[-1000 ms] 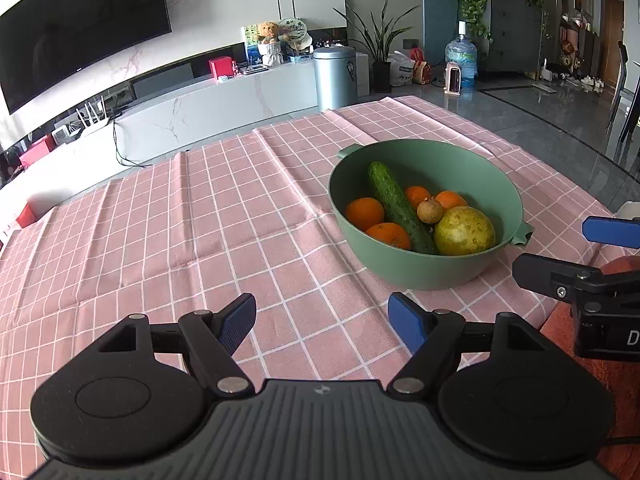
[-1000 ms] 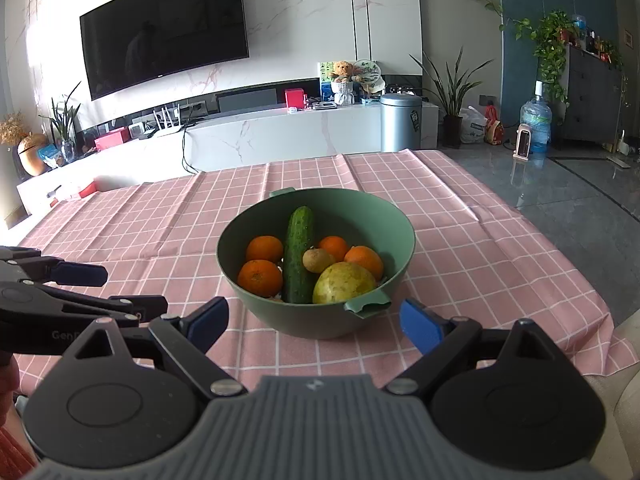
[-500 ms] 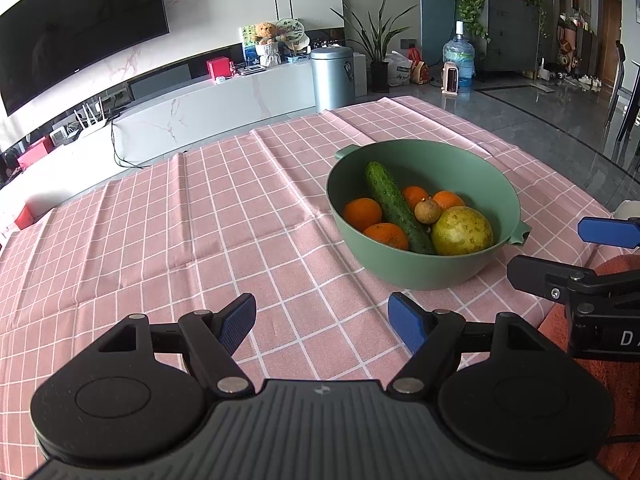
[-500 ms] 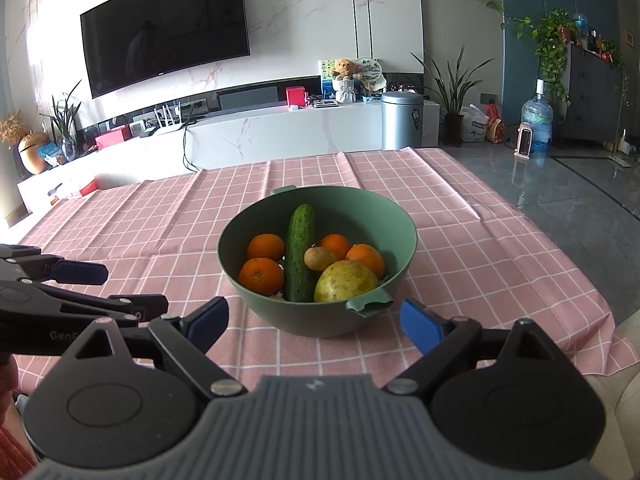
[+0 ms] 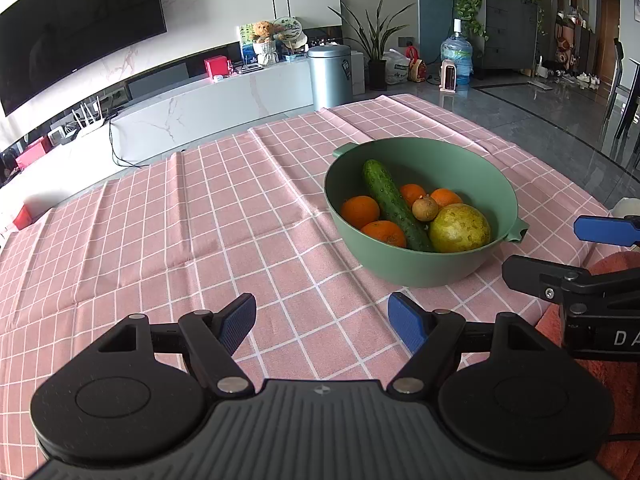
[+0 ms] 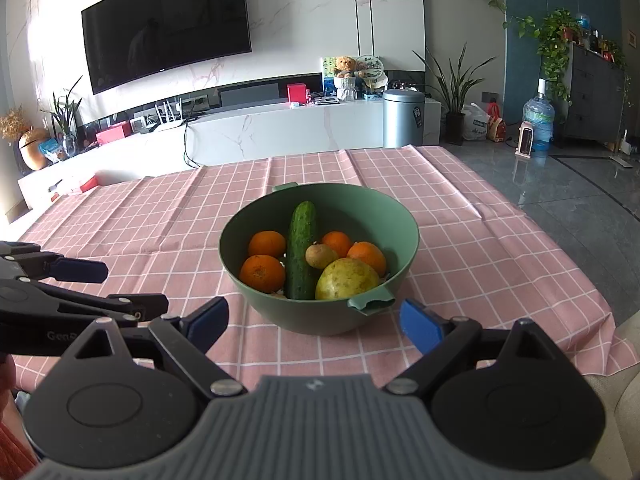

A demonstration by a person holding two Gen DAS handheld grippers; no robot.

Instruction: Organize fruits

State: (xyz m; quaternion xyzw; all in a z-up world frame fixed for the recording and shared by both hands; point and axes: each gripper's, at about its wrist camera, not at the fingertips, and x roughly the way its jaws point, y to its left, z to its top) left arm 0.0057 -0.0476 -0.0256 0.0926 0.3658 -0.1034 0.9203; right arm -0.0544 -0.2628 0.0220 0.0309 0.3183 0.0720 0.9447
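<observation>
While both grippers, left gripper (image 5: 322,322) and right gripper (image 6: 314,322), are held unmoved and wide open, empty, nothing is changed: the round green plastic bowl (image 6: 320,320) of fruit is left untouched just ahead.

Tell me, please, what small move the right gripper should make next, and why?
Probably ease the right gripper forward and down toward the pear, the closest fruit. Its jaws stand wide open and empty just short of the green bowl, and all the fruit sits inside, beside the cucumber. The left gripper is also open and empty, off to the bowl's side.
</observation>
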